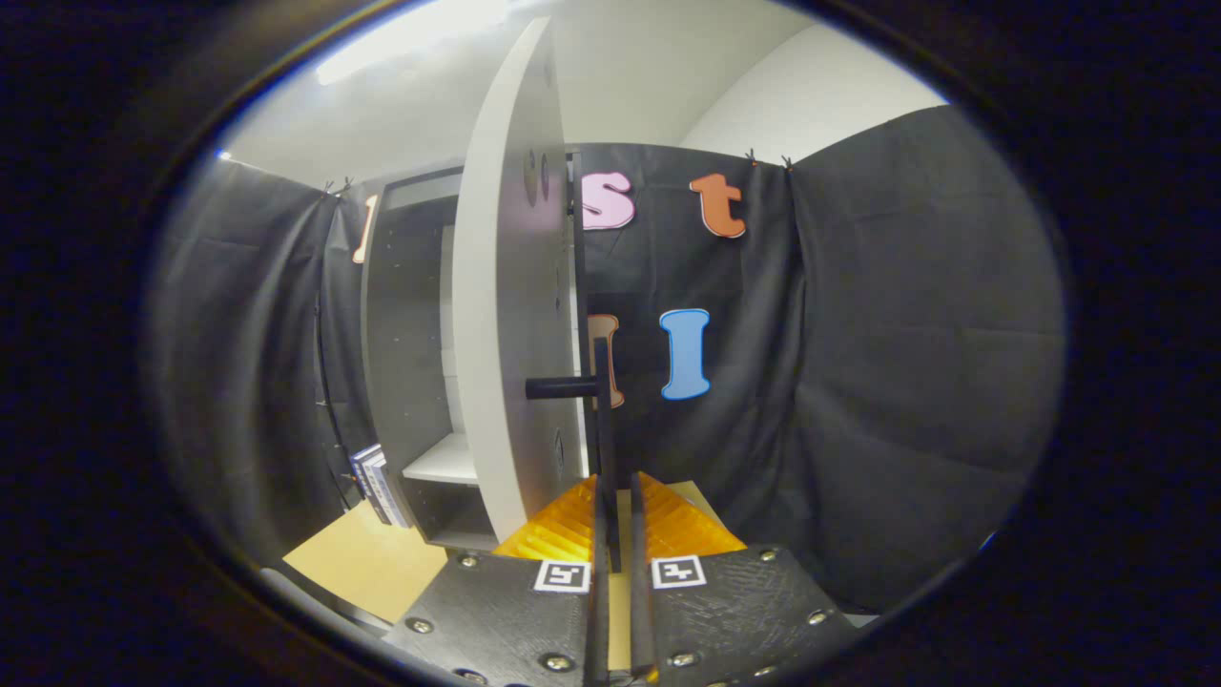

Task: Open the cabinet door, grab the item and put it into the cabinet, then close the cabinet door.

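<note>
The grey cabinet (410,343) stands on a tan table, with a white shelf (444,463) showing inside. Its pale door (506,315) is swung partly open and I see it nearly edge-on, just ahead of the fingers. A black bar handle (603,401) runs vertically on a short standoff (561,387), and its lower end drops between my fingers. My gripper (615,501) is shut on that handle, both fingers pressed close against the bar.
A thin stack of book-like items (375,482) leans at the cabinet's lower left on the tan table (358,563). Black cloth walls close in behind and to the right of the door.
</note>
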Tool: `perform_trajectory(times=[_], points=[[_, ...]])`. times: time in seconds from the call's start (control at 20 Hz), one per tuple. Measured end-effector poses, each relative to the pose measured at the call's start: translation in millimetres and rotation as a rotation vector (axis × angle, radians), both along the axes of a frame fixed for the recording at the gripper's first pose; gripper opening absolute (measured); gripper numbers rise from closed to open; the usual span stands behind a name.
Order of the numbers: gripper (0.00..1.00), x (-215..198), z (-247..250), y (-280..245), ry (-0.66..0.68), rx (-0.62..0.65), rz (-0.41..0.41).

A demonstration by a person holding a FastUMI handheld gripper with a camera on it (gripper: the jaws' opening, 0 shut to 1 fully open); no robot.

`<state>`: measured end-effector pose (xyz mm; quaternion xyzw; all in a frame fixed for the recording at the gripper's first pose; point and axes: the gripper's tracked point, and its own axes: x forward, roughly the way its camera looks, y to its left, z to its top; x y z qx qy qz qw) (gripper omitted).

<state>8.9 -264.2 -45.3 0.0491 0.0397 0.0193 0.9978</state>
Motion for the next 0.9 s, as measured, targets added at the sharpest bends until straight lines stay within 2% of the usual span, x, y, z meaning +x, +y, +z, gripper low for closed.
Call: perform_trajectory(times=[0.2, 0.4, 0.7, 0.9], points=[[0.09, 3.6, -1.3, -8.7, 0.007, 0.007, 0.031], [0.10, -4.8, 0.9, -12.9, 0.009, 0.011, 0.029], [0.09, -37.8, -1.7, -13.7, 0.041, -0.027, -0.039], [0.09, -69.3, 7.1, 6.6, 0.035, -0.016, -0.070]])
